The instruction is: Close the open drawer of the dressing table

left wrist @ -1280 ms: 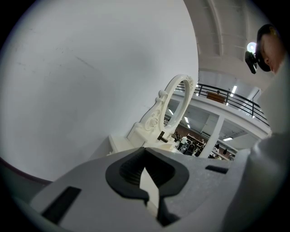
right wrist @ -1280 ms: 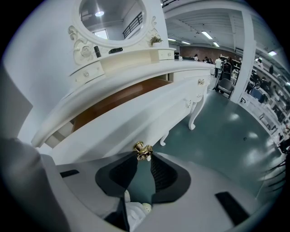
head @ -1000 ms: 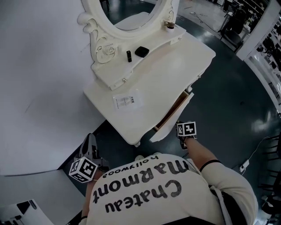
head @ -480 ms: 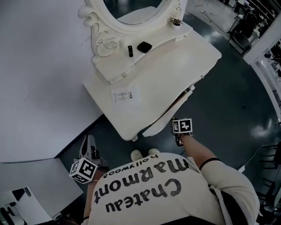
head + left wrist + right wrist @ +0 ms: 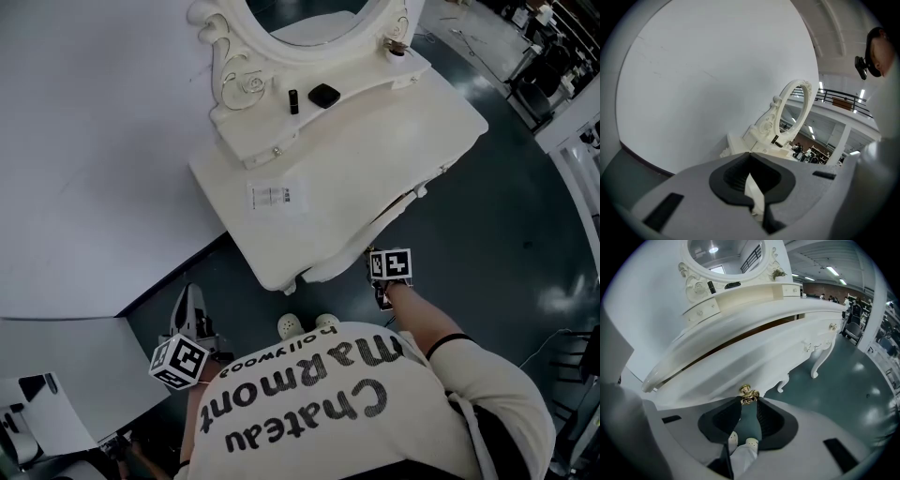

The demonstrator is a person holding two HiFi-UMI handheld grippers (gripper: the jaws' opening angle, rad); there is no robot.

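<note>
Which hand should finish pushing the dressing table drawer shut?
Right. The right gripper has its jaws on the drawer's gold knob. The left gripper hangs beside the dressing table, touching nothing.

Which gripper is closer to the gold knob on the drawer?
Right. The right gripper has its tips on the gold knob of the drawer. The left gripper is off to the side, away from the table.

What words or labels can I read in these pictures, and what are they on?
"Chateau Marmont": on the person's white shirt, upside down in the head view.
"Hollywood": smaller, on the same shirt.
Paper label on the dressing table top: print too small to read.
Two marker cubes: black square patterns only, no words.
</note>
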